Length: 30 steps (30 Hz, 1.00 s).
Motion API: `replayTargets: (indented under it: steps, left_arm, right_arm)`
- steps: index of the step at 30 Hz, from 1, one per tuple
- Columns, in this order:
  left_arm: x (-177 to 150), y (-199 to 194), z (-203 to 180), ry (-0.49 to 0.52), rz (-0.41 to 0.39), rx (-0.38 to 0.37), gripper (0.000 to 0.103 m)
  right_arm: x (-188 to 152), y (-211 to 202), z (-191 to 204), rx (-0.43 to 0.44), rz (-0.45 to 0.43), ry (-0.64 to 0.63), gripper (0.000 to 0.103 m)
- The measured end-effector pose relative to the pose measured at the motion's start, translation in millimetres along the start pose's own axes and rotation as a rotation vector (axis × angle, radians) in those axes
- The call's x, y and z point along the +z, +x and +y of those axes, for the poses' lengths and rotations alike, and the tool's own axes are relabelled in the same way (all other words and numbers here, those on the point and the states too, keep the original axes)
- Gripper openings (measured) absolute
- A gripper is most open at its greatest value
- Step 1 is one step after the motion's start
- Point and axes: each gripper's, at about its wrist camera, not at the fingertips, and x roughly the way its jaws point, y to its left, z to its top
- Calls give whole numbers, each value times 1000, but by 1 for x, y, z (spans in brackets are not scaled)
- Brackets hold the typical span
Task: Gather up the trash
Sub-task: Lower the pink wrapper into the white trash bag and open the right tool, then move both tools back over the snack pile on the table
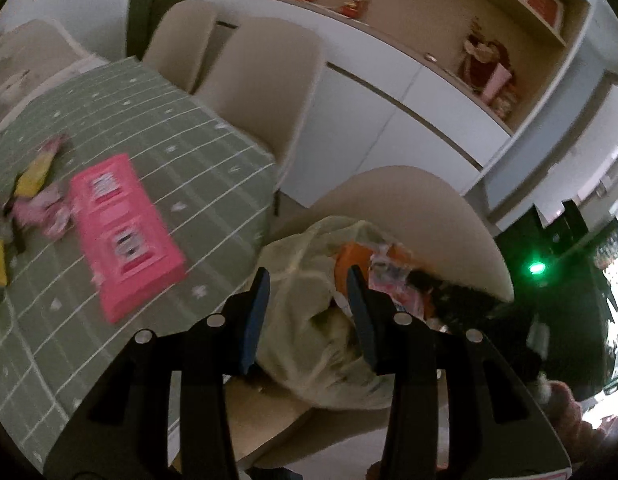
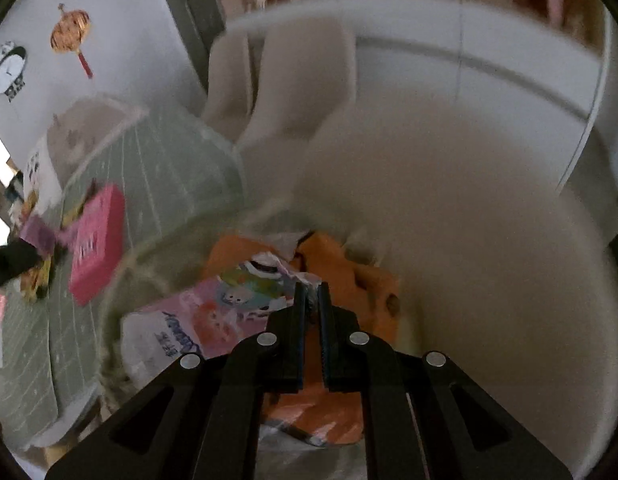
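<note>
A translucent yellowish trash bag [image 1: 309,320] sits on a beige chair seat [image 1: 409,208] beside the table, with orange and pink wrappers inside. My left gripper [image 1: 309,280] is open, its fingers either side of the bag's top. My right gripper [image 2: 312,292] is shut on the edge of a pink cartoon-printed wrapper [image 2: 229,308] over the bag's opening, above orange wrappers [image 2: 341,272]. A pink box [image 1: 123,232] and loose yellow and pink wrappers [image 1: 37,188] lie on the green checked tablecloth [image 1: 181,128].
Two more beige chairs [image 1: 261,80] stand at the table's far side. White cabinets [image 1: 389,120] with shelves of ornaments run along the back wall. A dark device with a green light [image 1: 537,268] is at the right.
</note>
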Motion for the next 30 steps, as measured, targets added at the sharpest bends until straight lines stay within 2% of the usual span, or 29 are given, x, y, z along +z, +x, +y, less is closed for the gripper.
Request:
replayTargets:
  steps: [5, 9, 12, 17, 20, 23, 25, 27, 30]
  left_arm:
    - [-16, -12, 30, -73, -7, 42, 38]
    - [-28, -23, 52, -130, -25, 78, 38]
    - [-35, -32, 63, -152, -51, 109, 38]
    - [-46, -49, 86, -195, -112, 187, 38]
    - [-48, -58, 103, -232, -145, 209, 38]
    - [-50, -66, 118, -253, -168, 218, 38]
    - [-50, -72, 131, -257, -177, 224, 39]
    - [-49, -77, 143, -255, -185, 221, 39]
    - [-48, -88, 167, -256, -205, 235, 39]
  right_arm:
    - [-11, 23, 23, 51, 89, -48, 8]
    - [-11, 29, 31, 50, 106, -69, 8]
    - [-10, 25, 30, 32, 86, -71, 8]
    - [-6, 2, 25, 8, 0, -62, 9]
    - [-4, -17, 23, -34, -55, -66, 10]
    - [-3, -31, 26, -38, -92, -55, 22]
    - [-1, -39, 30, -25, -121, -52, 43]
    - [1, -50, 39, -25, -167, -69, 57]
    - [4, -57, 58, -39, -190, -69, 57]
